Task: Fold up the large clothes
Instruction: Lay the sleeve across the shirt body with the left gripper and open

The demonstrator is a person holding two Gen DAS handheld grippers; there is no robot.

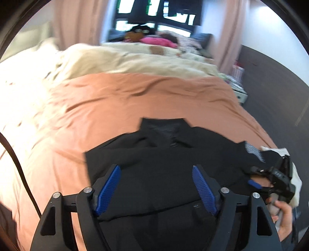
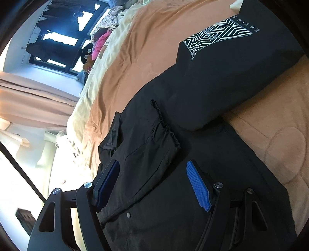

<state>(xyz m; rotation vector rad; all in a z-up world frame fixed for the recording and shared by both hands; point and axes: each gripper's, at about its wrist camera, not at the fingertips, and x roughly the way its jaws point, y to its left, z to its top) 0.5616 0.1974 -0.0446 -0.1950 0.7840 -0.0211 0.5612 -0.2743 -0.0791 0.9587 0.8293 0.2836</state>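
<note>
- Behind everything is a bedroom with pink curtains (image 1: pixel 77 21) and a bright window (image 1: pixel 158 17).
- Most of the bed is covered by a big orange sheet (image 1: pixel 135 96).
- Farther back lies a cream blanket (image 1: pixel 119 59), with a pink cloth (image 1: pixel 156 41) and other soft things near the window.
- On the near part of the sheet lie black clothes (image 1: pixel 164 158), partly folded and a bit bumpy.
- From the right wrist view, a black shirt (image 2: pixel 231 63) with a black and white zigzag print (image 2: pixel 216 33) lies next to the black clothes and touches them.
- One frayed black flap (image 2: pixel 154 133) lies on top of the clothes.
- Just above the black clothes is the left gripper (image 1: pixel 156 191), its blue pads wide apart, holding nothing.
- Over the clothes too is the right gripper (image 2: pixel 152 185), also spread wide, with cloth showing between its pads but not pinched.
- At the right edge of the left wrist view, a hand (image 1: pixel 283 218) holds the right gripper's handle.
- Beside that hand a bit of white cloth (image 1: pixel 295 173) peeks out.
</note>
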